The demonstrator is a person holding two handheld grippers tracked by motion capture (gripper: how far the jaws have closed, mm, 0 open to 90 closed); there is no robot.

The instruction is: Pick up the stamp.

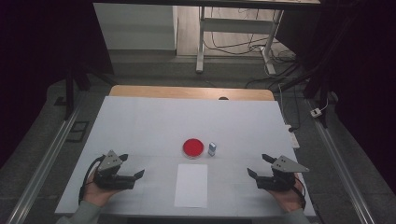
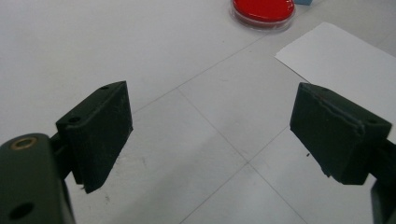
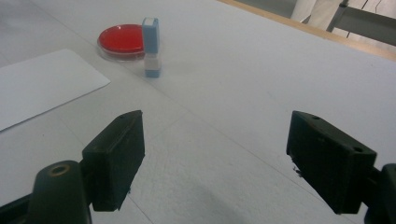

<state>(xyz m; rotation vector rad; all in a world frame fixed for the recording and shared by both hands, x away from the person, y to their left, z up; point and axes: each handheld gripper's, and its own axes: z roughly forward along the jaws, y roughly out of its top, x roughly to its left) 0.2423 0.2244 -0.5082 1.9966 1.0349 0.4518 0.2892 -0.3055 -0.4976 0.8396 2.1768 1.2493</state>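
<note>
White covering stretched over the table [image 1: 140,126], with a wooden edge along its far side and a dim room with desk legs and cables behind. Both pairs of jaws stood wide apart with nothing between them and nothing touched. The left gripper [image 1: 130,169] rested at the lower left of the high view, the right gripper [image 1: 259,166] at the lower right, each cradled in a hand and angled toward the middle. Outward from them, a white sheet of paper [image 1: 191,185] lay at the lower centre, between the two grippers. Just above it sat a round red dish [image 1: 193,148], and just right of the dish stood a small blue-and-white stamp [image 1: 212,149], upright, near the dish but seemingly not touching. By my judgement no step had begun: this was a ready pose. The next move probably called for the right gripper to reach up-left and close on the narrow stamp squarely, without tipping it.
</note>
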